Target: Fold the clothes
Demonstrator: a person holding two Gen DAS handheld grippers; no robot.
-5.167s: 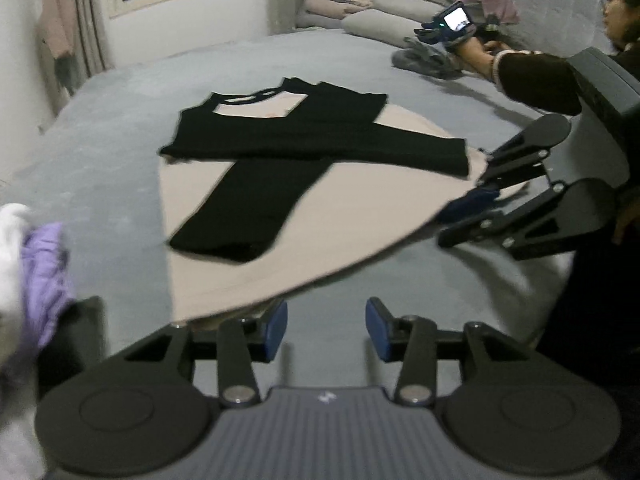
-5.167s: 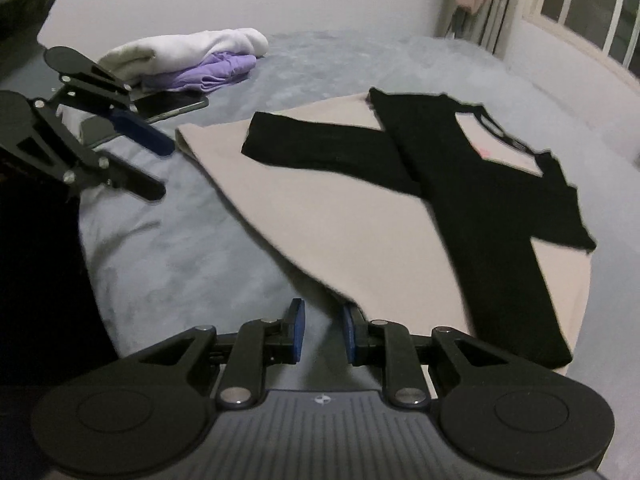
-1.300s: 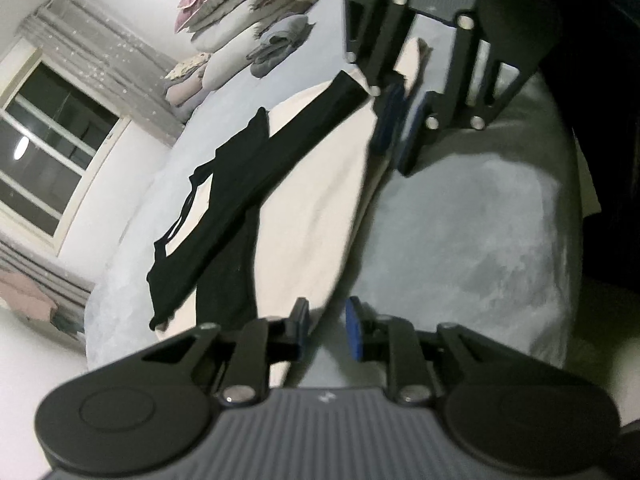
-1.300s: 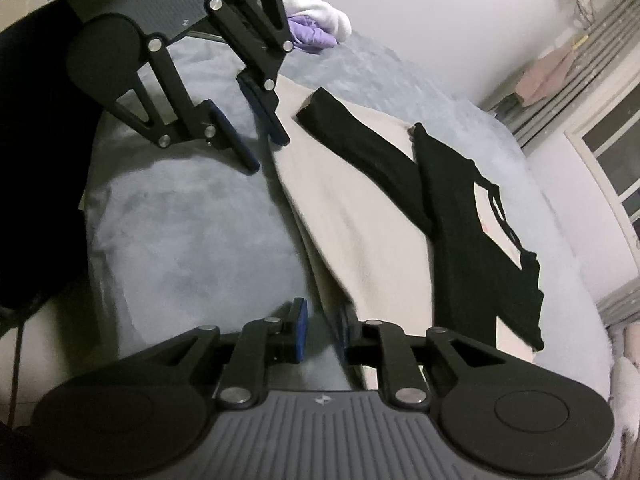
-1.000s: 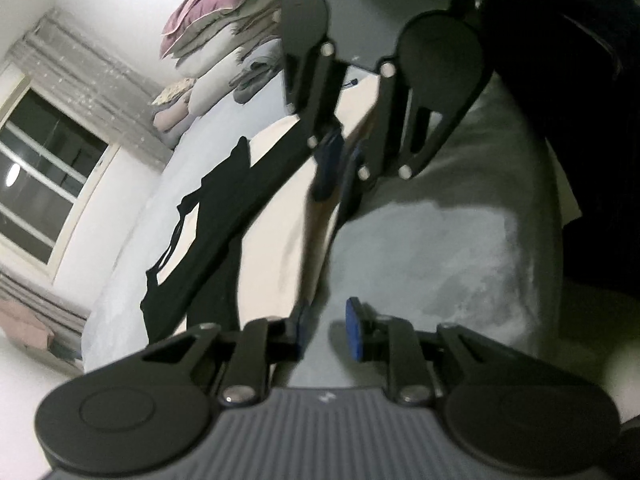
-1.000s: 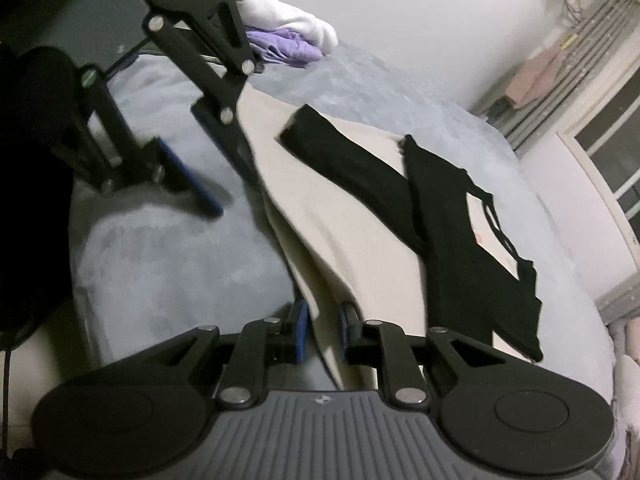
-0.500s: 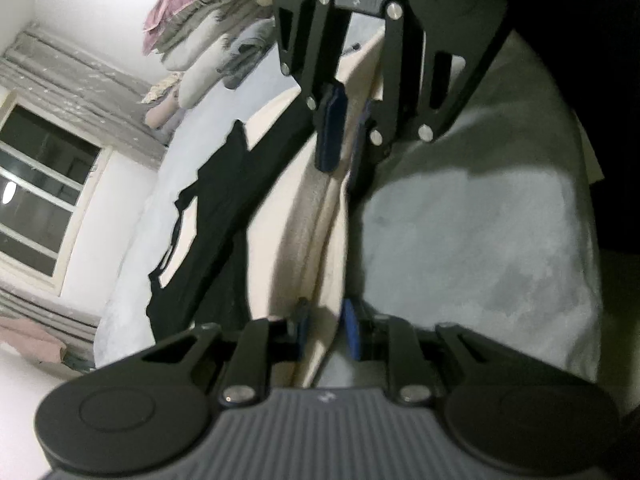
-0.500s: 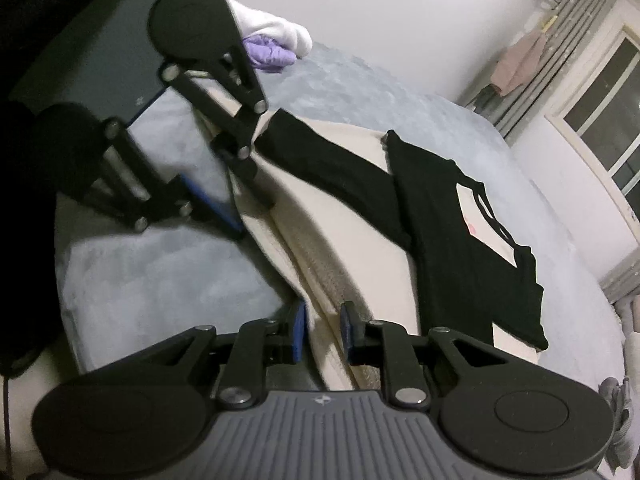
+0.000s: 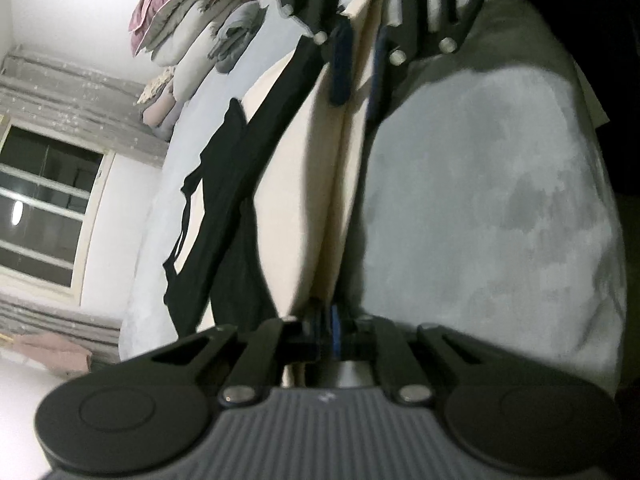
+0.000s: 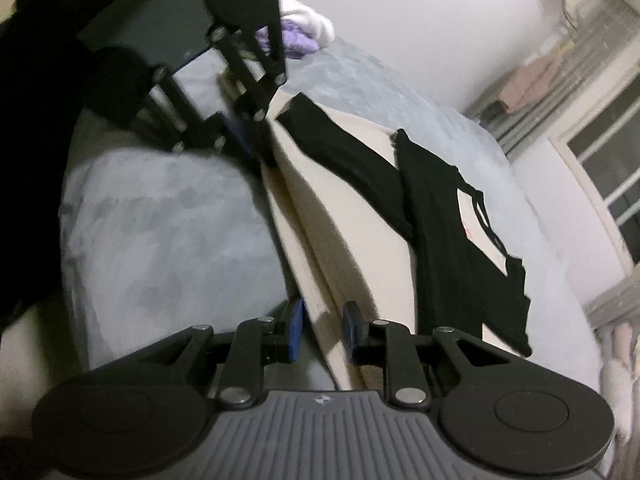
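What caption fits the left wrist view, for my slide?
Left gripper shut on the beige garment's hem, right gripper astride it, on a grey bed.

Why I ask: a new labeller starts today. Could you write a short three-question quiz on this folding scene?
1. True or false: the left gripper is shut on the near edge of the beige garment.
2. Which of these lies crossed on top of the beige garment? A) black sleeves B) a red scarf C) a striped towel
3. Fill in: at the far end of the grey bed sits a pile of folded clothes, white and ____.

Key: 1 true; 2 A; 3 purple.
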